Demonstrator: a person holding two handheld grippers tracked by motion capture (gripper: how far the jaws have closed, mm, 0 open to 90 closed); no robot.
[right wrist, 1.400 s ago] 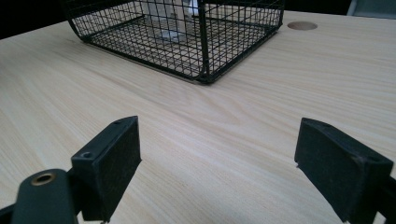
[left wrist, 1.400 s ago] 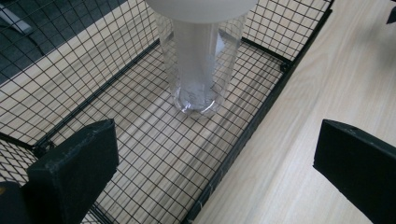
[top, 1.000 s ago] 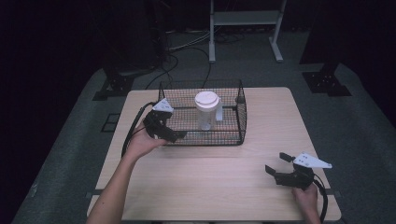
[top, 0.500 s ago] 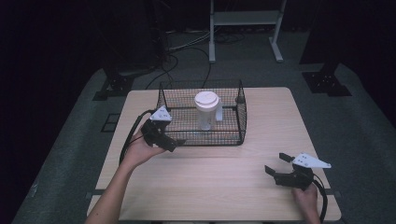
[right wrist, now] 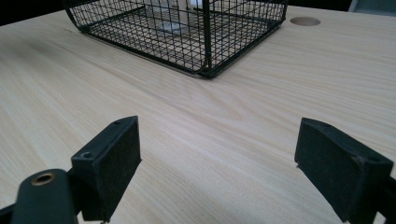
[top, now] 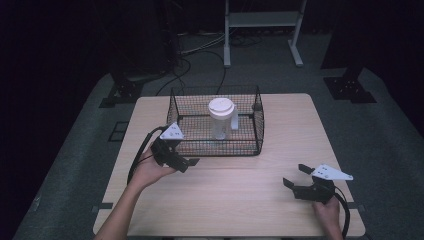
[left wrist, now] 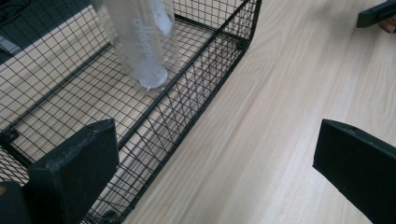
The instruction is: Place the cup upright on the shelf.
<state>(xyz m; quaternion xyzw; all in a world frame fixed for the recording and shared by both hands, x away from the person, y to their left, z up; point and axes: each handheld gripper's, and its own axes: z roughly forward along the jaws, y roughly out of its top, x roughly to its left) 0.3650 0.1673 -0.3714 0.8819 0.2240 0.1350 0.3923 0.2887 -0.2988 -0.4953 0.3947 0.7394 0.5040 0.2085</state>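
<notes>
Left gripper (top: 186,161) at the basket's (top: 216,148) near-left corner, jaws wide, empty. Right gripper (top: 298,176) near table's (top: 235,200) front-right edge, jaws wide, empty; bare wood between.

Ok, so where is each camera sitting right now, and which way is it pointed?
High view: fixed above the person's side, looking forward and down on the table; both forearms, the left claw and the right claw show.
Left gripper view: rides the left claw, open, looking at the wire basket and the cup inside.
Right gripper view: rides the right claw, open, looking low across the table toward the basket.
Shared: all three show the basket; the left gripper view also catches the right claw far off.
</notes>
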